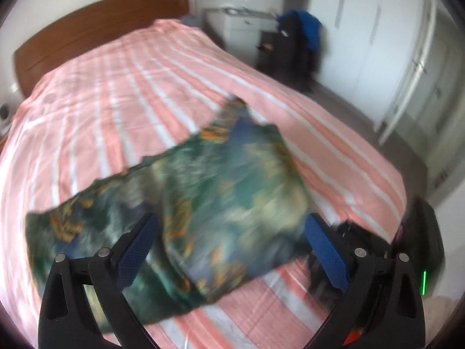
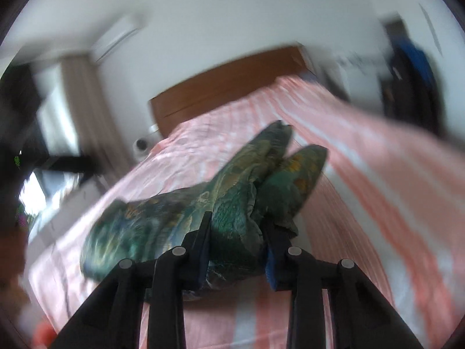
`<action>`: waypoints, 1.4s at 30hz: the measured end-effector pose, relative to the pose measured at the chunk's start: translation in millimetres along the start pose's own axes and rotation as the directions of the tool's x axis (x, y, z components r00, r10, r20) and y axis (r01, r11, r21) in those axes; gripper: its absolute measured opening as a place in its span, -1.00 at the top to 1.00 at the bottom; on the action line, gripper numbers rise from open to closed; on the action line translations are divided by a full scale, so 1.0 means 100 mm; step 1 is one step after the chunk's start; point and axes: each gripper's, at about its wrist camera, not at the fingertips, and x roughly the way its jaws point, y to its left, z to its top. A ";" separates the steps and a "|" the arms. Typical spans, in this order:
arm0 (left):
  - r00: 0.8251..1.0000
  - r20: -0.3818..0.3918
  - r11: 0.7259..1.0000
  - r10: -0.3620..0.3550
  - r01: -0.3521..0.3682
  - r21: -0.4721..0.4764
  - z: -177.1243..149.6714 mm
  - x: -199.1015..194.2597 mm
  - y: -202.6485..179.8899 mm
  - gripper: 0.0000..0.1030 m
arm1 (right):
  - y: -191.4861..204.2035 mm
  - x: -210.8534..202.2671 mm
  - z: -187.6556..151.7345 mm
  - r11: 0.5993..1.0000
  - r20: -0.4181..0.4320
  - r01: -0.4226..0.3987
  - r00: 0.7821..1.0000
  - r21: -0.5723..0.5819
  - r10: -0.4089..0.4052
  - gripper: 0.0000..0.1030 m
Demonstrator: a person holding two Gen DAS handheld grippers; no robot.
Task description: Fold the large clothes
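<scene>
A green and blue patterned garment (image 1: pixel 203 197) with orange motifs lies spread on the pink striped bed (image 1: pixel 116 87), blurred by motion. My left gripper (image 1: pixel 232 247) hovers over its near part, open, with its blue pads (image 1: pixel 136 253) wide apart and nothing pinched between them. In the right wrist view the same garment (image 2: pixel 261 174) is bunched up, with two long ends trailing toward the headboard (image 2: pixel 226 87). My right gripper (image 2: pixel 238 224) is shut on a thick gathered fold of it, above the bedspread (image 2: pixel 363 160). A black body with a green light (image 1: pixel 421 241), likely the right gripper, shows at the left view's lower right.
A brown wooden headboard (image 1: pixel 101 23) closes the far end of the bed. Beyond the bed's right side stand a white nightstand (image 1: pixel 244 29), a dark chair draped with blue clothes (image 1: pixel 299 35) and white wardrobe doors (image 1: pixel 363 43). A curtain (image 2: pixel 81 101) hangs at the left.
</scene>
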 end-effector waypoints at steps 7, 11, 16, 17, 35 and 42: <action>0.987 -0.092 0.987 0.132 -0.121 0.108 0.12 0.21 -0.10 -0.96 | 1.09 -0.08 -0.13 0.920 0.029 -0.044 0.998 -0.389 0.060 0.44; 0.956 -0.126 0.962 0.265 -0.253 0.100 0.07 0.30 -0.05 0.47 | 1.47 -0.09 -0.31 0.856 0.041 -0.047 0.996 -0.516 0.079 0.45; 0.978 -0.096 0.978 0.186 -0.194 -0.081 0.08 0.12 0.47 0.61 | 1.38 -0.06 -0.27 0.898 0.024 -0.070 0.996 -0.434 0.089 0.09; 0.982 -0.083 0.977 0.169 -0.178 -0.118 0.08 0.02 0.67 0.61 | 1.33 -0.12 -0.25 0.905 0.021 -0.092 0.994 -0.415 0.110 -0.17; 0.954 -0.126 0.749 0.273 -0.292 -0.595 -1.72 -0.28 3.47 0.52 | 0.35 0.09 -1.12 0.963 -0.209 -0.155 0.972 -0.222 0.108 -0.94; 0.975 -0.033 0.707 0.221 -0.183 -0.683 -2.17 -0.12 3.67 0.10 | 0.56 0.00 -1.28 0.951 -0.278 -0.178 0.955 -0.252 0.105 -0.94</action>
